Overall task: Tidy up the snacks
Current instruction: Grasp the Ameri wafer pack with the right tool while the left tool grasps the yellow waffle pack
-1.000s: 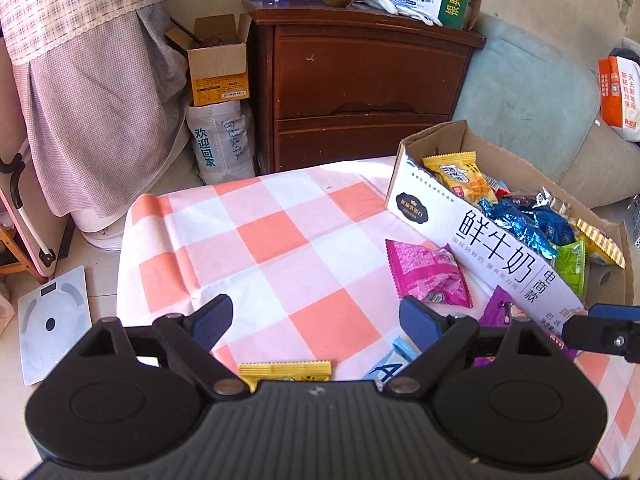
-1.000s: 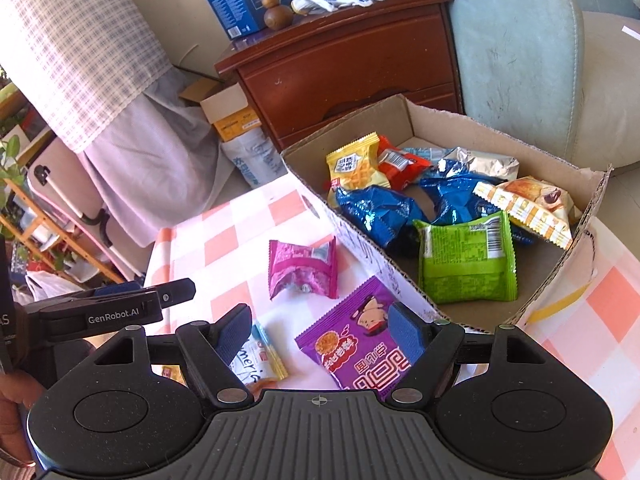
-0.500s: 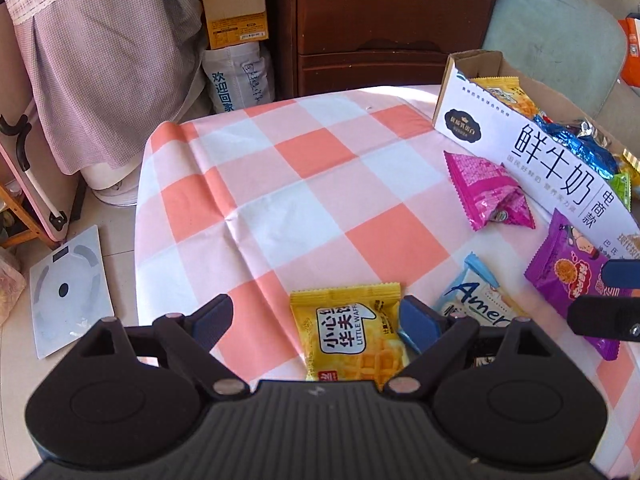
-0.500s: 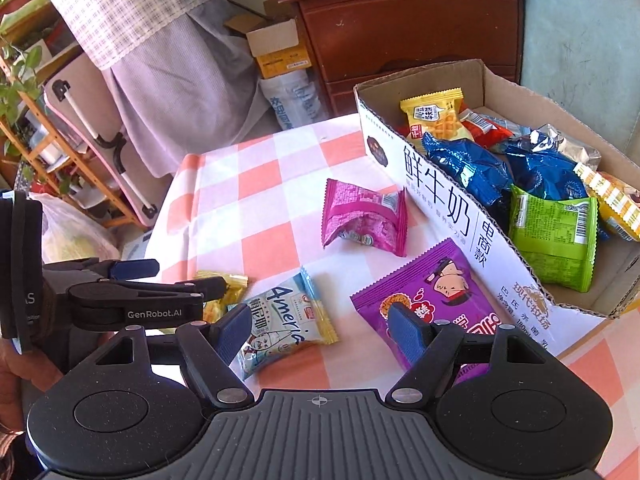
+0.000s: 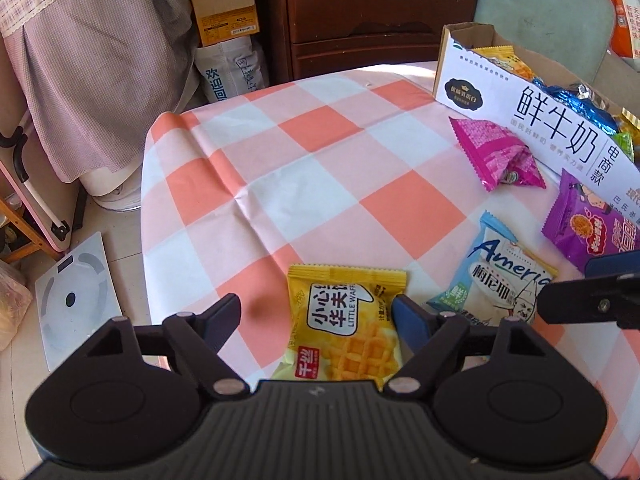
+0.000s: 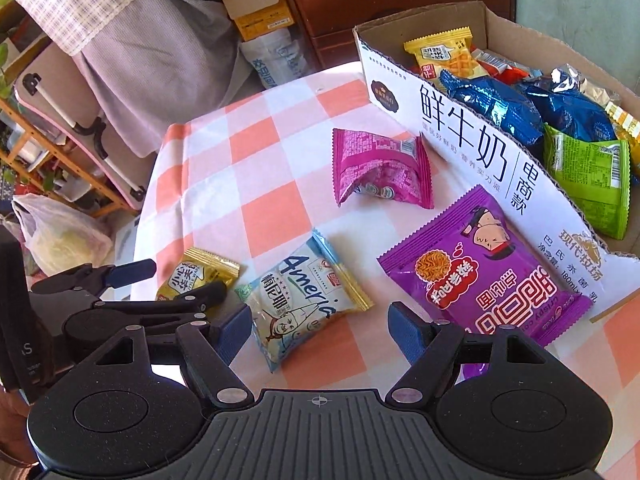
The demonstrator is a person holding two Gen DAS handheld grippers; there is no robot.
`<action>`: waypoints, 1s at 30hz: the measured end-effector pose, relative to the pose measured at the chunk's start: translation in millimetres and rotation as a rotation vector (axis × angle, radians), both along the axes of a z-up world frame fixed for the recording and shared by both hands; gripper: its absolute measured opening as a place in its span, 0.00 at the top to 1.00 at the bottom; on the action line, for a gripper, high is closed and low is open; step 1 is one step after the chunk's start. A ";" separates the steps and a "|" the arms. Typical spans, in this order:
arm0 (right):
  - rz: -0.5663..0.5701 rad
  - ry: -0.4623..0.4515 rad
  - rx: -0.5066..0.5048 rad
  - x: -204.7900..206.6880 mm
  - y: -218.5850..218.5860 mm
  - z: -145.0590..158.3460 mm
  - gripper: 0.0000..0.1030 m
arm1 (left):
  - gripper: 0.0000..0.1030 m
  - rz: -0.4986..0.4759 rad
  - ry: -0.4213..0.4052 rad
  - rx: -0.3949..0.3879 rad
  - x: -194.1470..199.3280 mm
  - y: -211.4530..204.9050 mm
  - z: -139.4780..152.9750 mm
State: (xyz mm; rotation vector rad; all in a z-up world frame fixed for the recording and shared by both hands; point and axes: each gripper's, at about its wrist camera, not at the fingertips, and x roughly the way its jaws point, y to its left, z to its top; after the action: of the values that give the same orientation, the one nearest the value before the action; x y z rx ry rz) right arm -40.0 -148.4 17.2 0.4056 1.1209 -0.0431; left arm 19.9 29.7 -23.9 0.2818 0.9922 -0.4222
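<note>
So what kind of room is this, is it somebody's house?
Probably yes, a lived-in room at home. There's a dark wooden chest of drawers, a soft pale green armchair or sofa and a bathroom scale on the floor, all around a table with a checked tablecloth covered in snacks.

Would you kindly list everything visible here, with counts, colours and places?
yellow waffle packet: one, yellow, on the cloth between the left tongs' closing jaws
pale blue packet: one, pale blue, on the cloth ahead of the right tongs
purple packet: one, purple, beside the box wall
pink packet: one, pink, near the box wall
cardboard box: one, white-printed, holding several snacks
checked tablecloth: one, orange and white
wooden cabinet: one, dark brown, behind the table
left tongs: one, black with blue pads
right tongs: one, black with blue pads, open
</note>
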 end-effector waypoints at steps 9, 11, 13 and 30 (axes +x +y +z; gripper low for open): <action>-0.144 0.043 0.090 9.8 2.7 -14.4 0.27 | 0.40 0.002 -0.012 -0.009 0.7 5.7 2.5; -0.160 0.039 0.081 14.8 5.8 -16.2 0.28 | 0.42 0.004 -0.025 -0.002 0.5 6.4 3.0; -0.159 0.033 0.061 20.8 10.8 -18.4 0.32 | 0.43 0.008 -0.027 -0.004 0.8 7.8 3.4; -0.063 0.034 -0.102 35.7 45.6 -25.0 0.33 | 0.32 -0.014 -0.024 -0.016 1.4 12.4 -1.4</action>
State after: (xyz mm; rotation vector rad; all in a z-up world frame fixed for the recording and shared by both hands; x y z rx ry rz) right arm -4.2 -102.8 -7.8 0.3501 1.1346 -0.1624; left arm 21.3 42.1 -25.2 0.2792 0.9631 -0.4385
